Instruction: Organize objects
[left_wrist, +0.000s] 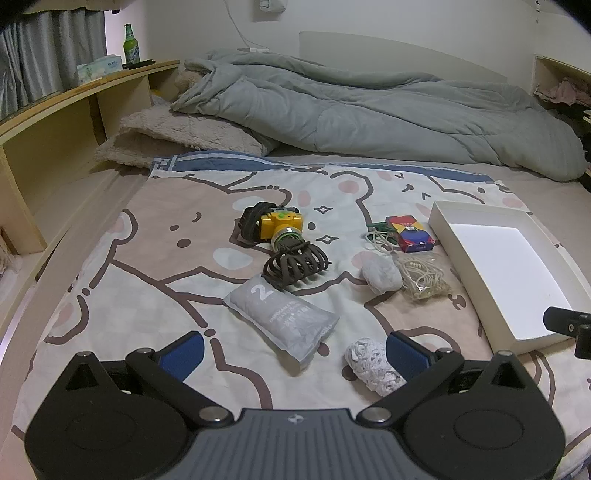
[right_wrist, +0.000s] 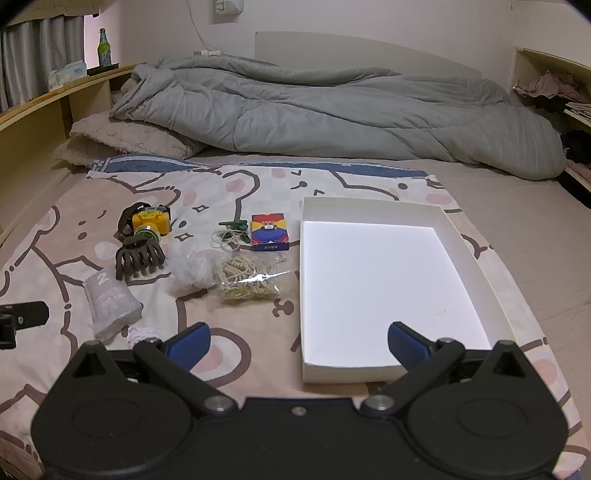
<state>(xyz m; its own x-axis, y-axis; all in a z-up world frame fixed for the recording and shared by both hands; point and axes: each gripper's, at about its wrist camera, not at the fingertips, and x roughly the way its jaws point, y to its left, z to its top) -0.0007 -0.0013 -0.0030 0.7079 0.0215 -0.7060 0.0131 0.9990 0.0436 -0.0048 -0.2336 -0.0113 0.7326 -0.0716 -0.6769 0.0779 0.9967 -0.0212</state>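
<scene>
Both sets of fingers spread, empty. White knitted bundle (left_wrist: 371, 363) just beside left gripper (left_wrist: 295, 349); white tray (right_wrist: 369, 210) nearer right gripper (right_wrist: 297, 341).

You see a cream bedsheet (right_wrist: 229, 369) patterned with brown-outlined bears and a blue far edge, a yellow toy camera (right_wrist: 151, 221), a dark brown hair clip (right_wrist: 139, 258), a white box (right_wrist: 480, 273), a grey quilt (right_wrist: 332, 110) and a green bottle (right_wrist: 104, 46).

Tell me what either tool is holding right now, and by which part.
Nothing. The left tool and right tool are both open and empty.
</scene>
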